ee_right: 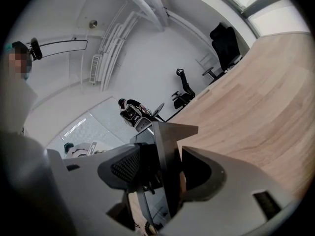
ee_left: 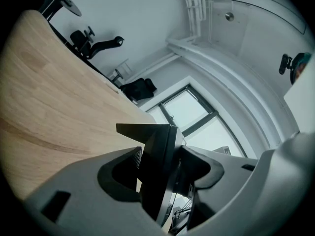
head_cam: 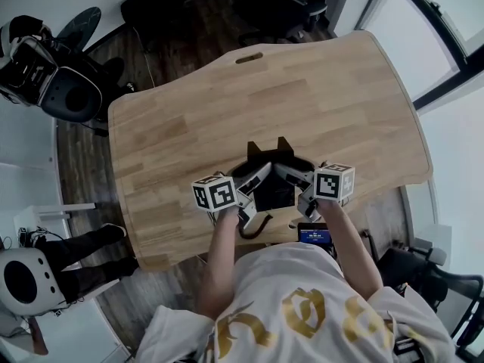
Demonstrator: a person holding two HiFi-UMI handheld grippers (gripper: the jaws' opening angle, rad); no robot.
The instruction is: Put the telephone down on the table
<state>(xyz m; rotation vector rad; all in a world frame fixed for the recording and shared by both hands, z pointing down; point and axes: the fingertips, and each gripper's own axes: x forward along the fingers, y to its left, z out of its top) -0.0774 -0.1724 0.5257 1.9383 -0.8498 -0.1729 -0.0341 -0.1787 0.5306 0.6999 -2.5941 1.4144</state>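
A black telephone (head_cam: 274,190) hangs just above the near edge of the wooden table (head_cam: 302,104), held from both sides. My left gripper (head_cam: 251,184) is shut on its left edge and my right gripper (head_cam: 296,178) is shut on its right edge. In the left gripper view the telephone (ee_left: 156,161) stands as a dark slab pinched between the left gripper (ee_left: 160,168) jaws. The right gripper view shows the telephone (ee_right: 167,166) the same way, clamped in the right gripper (ee_right: 163,173). A dark cord (head_cam: 254,225) loops below the phone.
Black office chairs (head_cam: 265,6) stand beyond the table's far edge. A small device with a blue screen (head_cam: 314,235) sits below the near edge by my body. A person's legs (head_cam: 76,249) and camera rigs (head_cam: 34,66) are at the left. Windows (head_cam: 423,29) line the right.
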